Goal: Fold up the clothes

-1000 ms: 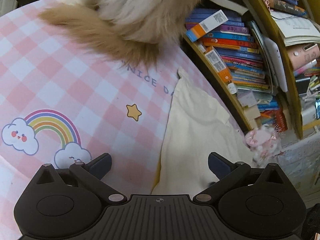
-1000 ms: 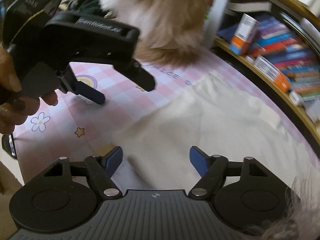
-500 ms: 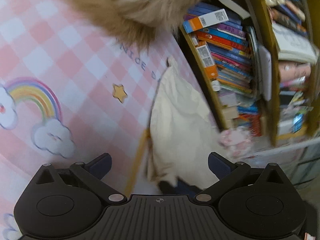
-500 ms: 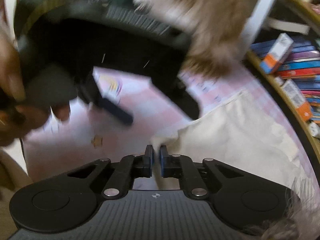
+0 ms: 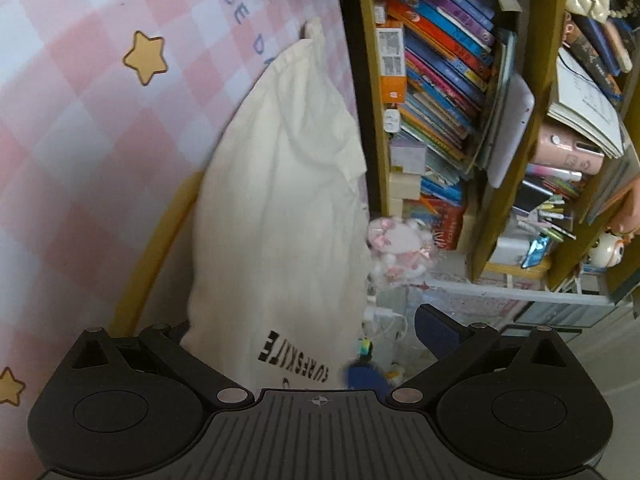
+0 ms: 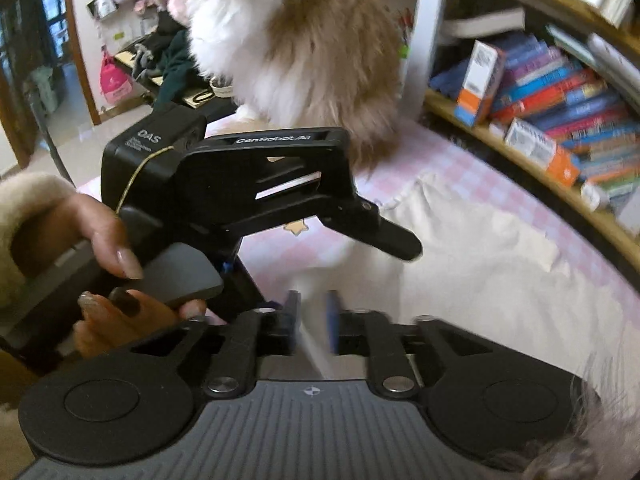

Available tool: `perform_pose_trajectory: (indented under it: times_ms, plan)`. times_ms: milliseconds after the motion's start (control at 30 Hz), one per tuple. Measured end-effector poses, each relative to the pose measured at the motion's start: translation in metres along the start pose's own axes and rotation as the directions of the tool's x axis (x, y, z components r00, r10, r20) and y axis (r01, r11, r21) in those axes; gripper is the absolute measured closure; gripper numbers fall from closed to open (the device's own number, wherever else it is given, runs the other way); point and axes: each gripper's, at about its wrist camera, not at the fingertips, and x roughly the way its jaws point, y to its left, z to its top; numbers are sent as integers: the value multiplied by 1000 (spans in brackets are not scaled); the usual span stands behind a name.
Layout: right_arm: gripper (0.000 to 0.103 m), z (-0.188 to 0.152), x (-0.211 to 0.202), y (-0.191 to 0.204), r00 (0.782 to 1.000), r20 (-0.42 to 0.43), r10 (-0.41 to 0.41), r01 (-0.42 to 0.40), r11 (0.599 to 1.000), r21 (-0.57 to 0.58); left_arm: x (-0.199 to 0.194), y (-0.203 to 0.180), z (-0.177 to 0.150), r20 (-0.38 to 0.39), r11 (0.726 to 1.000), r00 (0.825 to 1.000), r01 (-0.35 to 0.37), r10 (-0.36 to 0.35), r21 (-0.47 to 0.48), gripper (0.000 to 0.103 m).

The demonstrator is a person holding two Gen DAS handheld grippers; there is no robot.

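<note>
A cream garment [image 5: 280, 200] lies along the right edge of the pink checked tablecloth [image 5: 80, 128]. Its near end is lifted and shows black lettering [image 5: 296, 360]. In the right wrist view the garment [image 6: 500, 264] spreads toward the bookshelf. My right gripper [image 6: 312, 320] is shut on its near edge, with blurred cloth between the blue pads. My left gripper [image 5: 308, 332] is open around the lifted end; its left finger is hidden behind the cloth. In the right wrist view a person's hand [image 6: 112, 264] holds the left gripper [image 6: 328, 268] just above the garment.
A fluffy brown and white cat [image 6: 304, 52] sits on the far part of the table. A packed bookshelf [image 5: 440, 80] stands tight against the table's right side. A pink plush toy [image 5: 400, 248] sits below it. Fur shows at the lower right corner [image 6: 600, 440].
My right gripper went from open to shut on the garment's near edge and raised it, showing the lettering. My left gripper swung right toward the table edge and stayed open.
</note>
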Motion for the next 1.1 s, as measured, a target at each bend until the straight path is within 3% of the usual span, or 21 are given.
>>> perform_pose_trajectory:
  times_ms: [33,200,333,433,500,600,700,767,933,1000,1100]
  plan:
    - [58,-2,-6,-4,1000,-2,4,-4,1000,16,-1,1,0,3,1000,1000,3,-3,-3,3]
    - [55,-8,-24,-38,1000,-29,-7,10,993,114,-4,2,-1,11,1000,1000,4,-4,-7,7]
    - [38,0,-27,-78,999,-33,-18,27,954,299,-5,2,-1,16,1000,1000,-4,4,-8,10]
    - [26,15,-24,-103,998,-23,-61,65,917,395,-5,3,-2,20,999,999,-36,36,-6,20]
    - [20,26,-16,-114,992,-53,-117,128,903,409,-6,4,-2,25,996,996,-91,91,-9,41]
    - [17,39,6,-126,972,-135,-195,232,894,382,-5,5,-4,38,986,985,-167,166,4,91]
    - [16,51,30,-138,951,-214,-225,290,891,349,-4,-2,-7,59,975,976,-212,209,62,94]
    - [16,59,45,-142,942,-255,-220,298,898,325,-3,-22,-13,80,958,974,-224,212,181,94]
    - [16,94,74,-140,926,-308,-216,291,930,224,10,-67,-30,97,870,971,-237,217,433,94]
    - [16,112,84,-138,924,-321,-209,278,942,186,17,-77,-36,92,838,970,-240,224,490,94]
    - [16,136,97,-132,920,-338,-198,256,957,135,21,-81,-39,87,826,971,-236,224,512,94]
